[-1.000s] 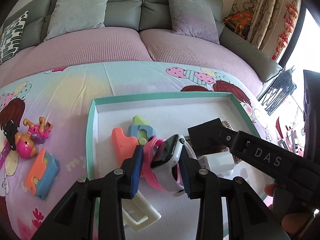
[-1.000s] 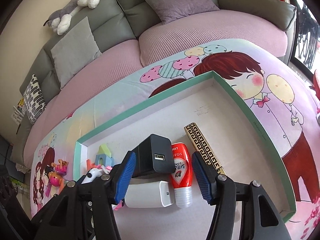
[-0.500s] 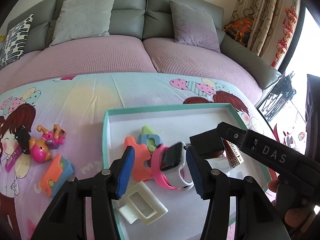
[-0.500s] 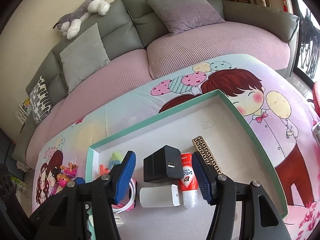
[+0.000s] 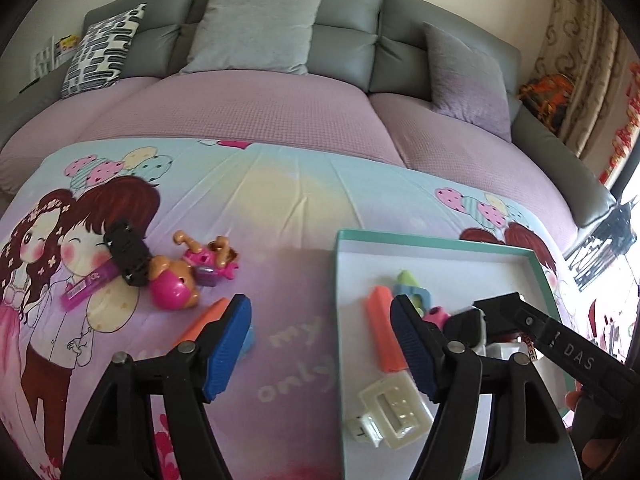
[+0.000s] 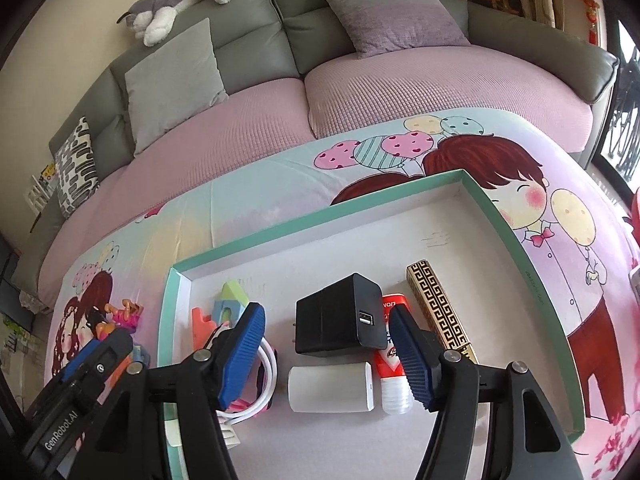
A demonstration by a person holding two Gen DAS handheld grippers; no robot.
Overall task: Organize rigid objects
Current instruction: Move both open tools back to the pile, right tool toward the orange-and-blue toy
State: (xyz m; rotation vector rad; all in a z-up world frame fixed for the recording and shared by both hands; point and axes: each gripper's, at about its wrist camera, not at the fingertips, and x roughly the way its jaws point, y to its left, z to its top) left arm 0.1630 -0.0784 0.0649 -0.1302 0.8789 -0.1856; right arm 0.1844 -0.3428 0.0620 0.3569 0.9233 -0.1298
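Over the cartoon sheet (image 5: 288, 208), the left gripper (image 5: 320, 344) has let go the pink watch (image 6: 264, 376), now among eight things in the tray (image 6: 320, 216), both grippers' jaws opening, empty.

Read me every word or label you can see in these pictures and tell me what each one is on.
"my" and "only": sheet.
"DAS": right gripper.
"GenRobot.AI": left gripper.
Red tube: lettering mirrored, unreadable.
Purple stick: print too small.
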